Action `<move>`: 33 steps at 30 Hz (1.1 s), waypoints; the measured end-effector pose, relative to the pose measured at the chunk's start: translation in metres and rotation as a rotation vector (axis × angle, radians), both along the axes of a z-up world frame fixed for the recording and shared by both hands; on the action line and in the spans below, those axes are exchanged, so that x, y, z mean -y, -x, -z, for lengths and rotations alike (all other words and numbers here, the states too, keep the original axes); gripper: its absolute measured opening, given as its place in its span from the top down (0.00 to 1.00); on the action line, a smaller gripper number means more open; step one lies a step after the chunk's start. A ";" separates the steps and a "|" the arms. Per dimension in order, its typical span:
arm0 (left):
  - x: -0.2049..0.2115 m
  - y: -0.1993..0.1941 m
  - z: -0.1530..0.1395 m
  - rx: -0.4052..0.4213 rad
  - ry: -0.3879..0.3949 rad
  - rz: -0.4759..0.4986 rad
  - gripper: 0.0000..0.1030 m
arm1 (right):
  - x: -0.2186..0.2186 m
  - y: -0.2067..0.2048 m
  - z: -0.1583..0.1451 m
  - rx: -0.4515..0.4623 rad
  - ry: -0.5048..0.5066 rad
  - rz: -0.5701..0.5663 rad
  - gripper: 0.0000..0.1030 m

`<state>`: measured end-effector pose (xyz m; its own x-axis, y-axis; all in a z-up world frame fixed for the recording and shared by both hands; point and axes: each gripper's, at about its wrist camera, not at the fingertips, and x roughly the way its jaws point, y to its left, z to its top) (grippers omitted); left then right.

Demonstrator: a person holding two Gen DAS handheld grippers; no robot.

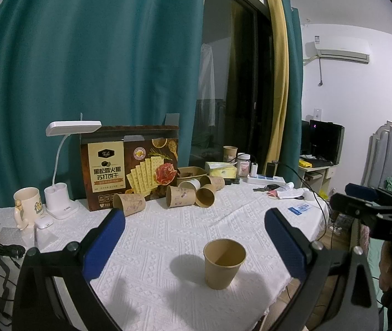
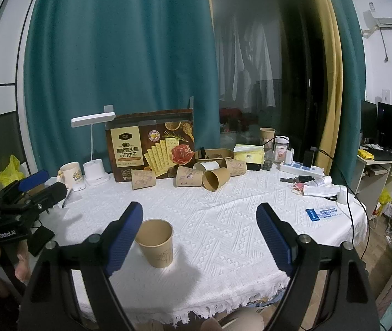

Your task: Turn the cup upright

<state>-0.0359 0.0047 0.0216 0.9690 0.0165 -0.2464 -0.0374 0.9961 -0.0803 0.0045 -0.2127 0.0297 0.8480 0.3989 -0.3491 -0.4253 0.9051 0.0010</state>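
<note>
A round table point(image 1: 168, 237) under a white cloth fills both views, teal curtain point(image 1: 99, 69) behind it. At twelve o'clock on the table stands a cracker box point(image 2: 151, 149), with a cluster of paper cups point(image 2: 215, 179) lying on their sides just in front of it. Nearer, at six o'clock, one paper cup point(image 1: 224, 263) stands upright, mouth up. The left tongs point(image 1: 194, 245) are spread wide with nothing between the pads; the cup sits between them, touching neither. The right tongs point(image 2: 198, 237) are likewise spread and empty (the cup is just beside their left finger). A sideways sweep of either tongs would likely knock this light cup over, or snag the cloth.
</note>
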 end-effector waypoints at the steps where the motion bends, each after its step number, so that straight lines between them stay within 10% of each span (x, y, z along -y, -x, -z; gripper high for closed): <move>1: 0.000 0.001 0.000 0.000 0.000 0.000 0.02 | 0.000 0.000 0.000 -0.001 0.001 0.002 0.20; 33: -0.002 0.003 -0.001 0.003 0.001 -0.001 0.02 | 0.000 0.000 0.000 0.000 -0.002 0.001 0.20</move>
<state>-0.0387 0.0066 0.0223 0.9696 0.0176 -0.2439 -0.0385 0.9960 -0.0811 0.0042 -0.2128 0.0294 0.8482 0.3987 -0.3487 -0.4244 0.9055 0.0028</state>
